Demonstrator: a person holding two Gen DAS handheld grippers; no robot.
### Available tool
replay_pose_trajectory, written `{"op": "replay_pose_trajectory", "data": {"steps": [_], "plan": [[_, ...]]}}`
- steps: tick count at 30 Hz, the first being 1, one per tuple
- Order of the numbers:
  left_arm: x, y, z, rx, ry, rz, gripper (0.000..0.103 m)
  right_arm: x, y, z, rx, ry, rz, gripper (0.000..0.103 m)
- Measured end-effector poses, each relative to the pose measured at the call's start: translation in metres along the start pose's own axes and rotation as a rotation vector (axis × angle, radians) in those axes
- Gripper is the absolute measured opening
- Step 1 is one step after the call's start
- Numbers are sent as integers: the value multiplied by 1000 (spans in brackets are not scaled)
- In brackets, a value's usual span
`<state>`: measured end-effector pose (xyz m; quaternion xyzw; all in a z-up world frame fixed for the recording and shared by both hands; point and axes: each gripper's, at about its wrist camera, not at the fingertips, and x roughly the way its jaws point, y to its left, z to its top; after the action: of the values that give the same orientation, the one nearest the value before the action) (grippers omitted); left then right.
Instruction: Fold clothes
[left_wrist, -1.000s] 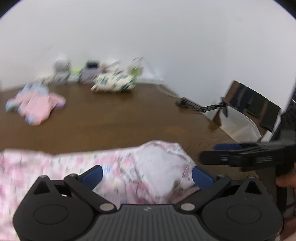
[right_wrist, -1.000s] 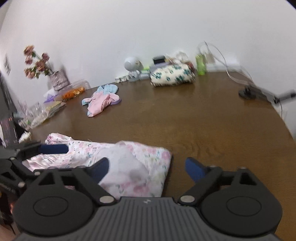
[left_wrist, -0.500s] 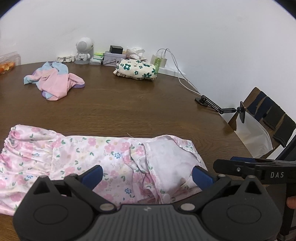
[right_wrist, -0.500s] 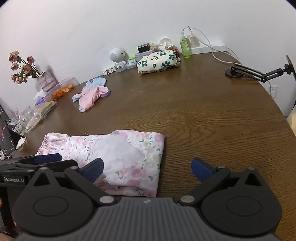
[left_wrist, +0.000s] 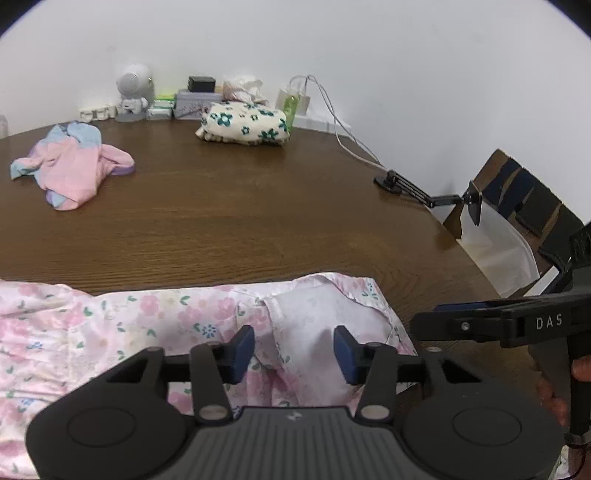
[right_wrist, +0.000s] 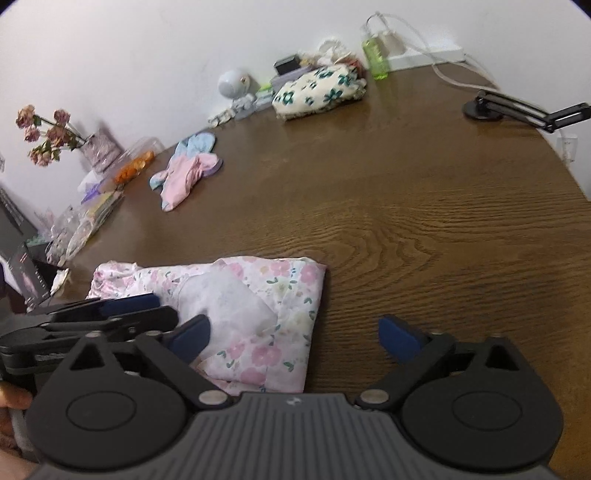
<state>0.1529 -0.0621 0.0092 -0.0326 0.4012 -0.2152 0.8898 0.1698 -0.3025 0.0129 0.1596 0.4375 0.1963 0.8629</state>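
Observation:
A pink floral garment (left_wrist: 155, 325) lies flat at the near edge of the brown wooden table (left_wrist: 236, 221), with a white lining patch (left_wrist: 321, 317) at its right end. My left gripper (left_wrist: 293, 349) hovers just over that end, jaws partly closed and holding nothing. In the right wrist view the garment (right_wrist: 273, 295) lies front left. My right gripper (right_wrist: 291, 334) is wide open and empty, its left finger over the cloth, its right finger over bare wood. The left gripper shows in that view (right_wrist: 110, 314), and the right gripper's fingers (left_wrist: 480, 321) show at the right of the left wrist view.
A crumpled pink and blue garment (left_wrist: 70, 166) lies far left. A folded cream bundle with teal flowers (left_wrist: 243, 125) sits at the back by small boxes, a white figurine (left_wrist: 133, 92) and cables. A black clamp arm (left_wrist: 417, 188) and a chair (left_wrist: 524, 210) stand at right. Dried flowers (right_wrist: 44, 136) stand far left.
My left gripper's jaws have narrowed from wide open to partly closed and it has moved closer over the garment's right end. The right gripper stays wide open and has tilted slightly.

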Motion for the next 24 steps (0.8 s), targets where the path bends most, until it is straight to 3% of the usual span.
{"op": "replay_pose_trajectory", "data": {"steps": [1, 3, 10, 14, 24], "plan": [[3, 0, 0, 5, 3, 4, 39, 3, 0, 1, 2, 12, 7, 82], [8, 2, -1, 5, 8, 12, 28, 9, 1, 2, 5, 35, 22, 78], [21, 12, -11, 15, 26, 17, 22, 21, -6, -2, 45, 55, 68, 69], [21, 13, -14, 31, 10, 15, 22, 22, -12, -5, 89, 49, 109, 44], [21, 18, -15, 19, 5, -7, 22, 22, -41, -12, 288, 36, 215, 40]]}}
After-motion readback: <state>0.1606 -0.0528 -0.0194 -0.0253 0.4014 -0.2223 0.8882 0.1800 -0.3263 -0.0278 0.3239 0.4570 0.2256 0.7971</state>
